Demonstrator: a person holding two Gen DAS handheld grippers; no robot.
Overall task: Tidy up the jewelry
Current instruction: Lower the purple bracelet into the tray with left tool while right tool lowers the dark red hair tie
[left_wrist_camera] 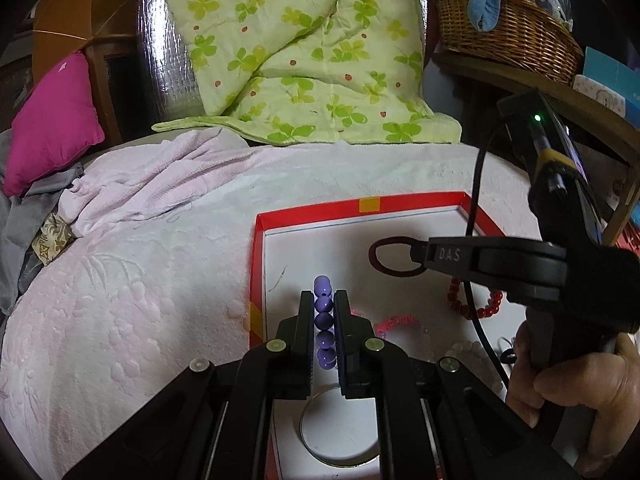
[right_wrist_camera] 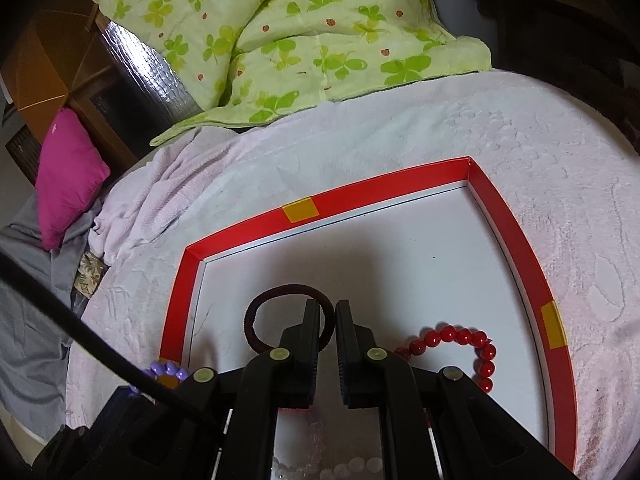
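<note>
My left gripper [left_wrist_camera: 324, 294] is shut on a purple bead bracelet [left_wrist_camera: 323, 322], whose beads stand in a column between the fingers over the left part of the red box [left_wrist_camera: 368, 205]. In the same view my right gripper [left_wrist_camera: 418, 254] comes in from the right, shut on a dark maroon hair tie [left_wrist_camera: 380, 246]. In the right wrist view the right gripper [right_wrist_camera: 328, 304] pinches the hair tie [right_wrist_camera: 280, 290] at the loop's right side, above the box's white floor. A red bead bracelet [right_wrist_camera: 460, 338] lies just to its right. The purple beads [right_wrist_camera: 168, 370] show at lower left.
The red-rimmed box [right_wrist_camera: 520, 248] sits on a pale pink blanket [left_wrist_camera: 120, 300]. In it also lie a pink coiled band [left_wrist_camera: 398, 323], a white bead bracelet [left_wrist_camera: 466, 350] and a round white lid [left_wrist_camera: 340, 428]. A green quilt [left_wrist_camera: 304, 52], magenta cushion [left_wrist_camera: 56, 120] and wicker basket [left_wrist_camera: 508, 36] lie behind.
</note>
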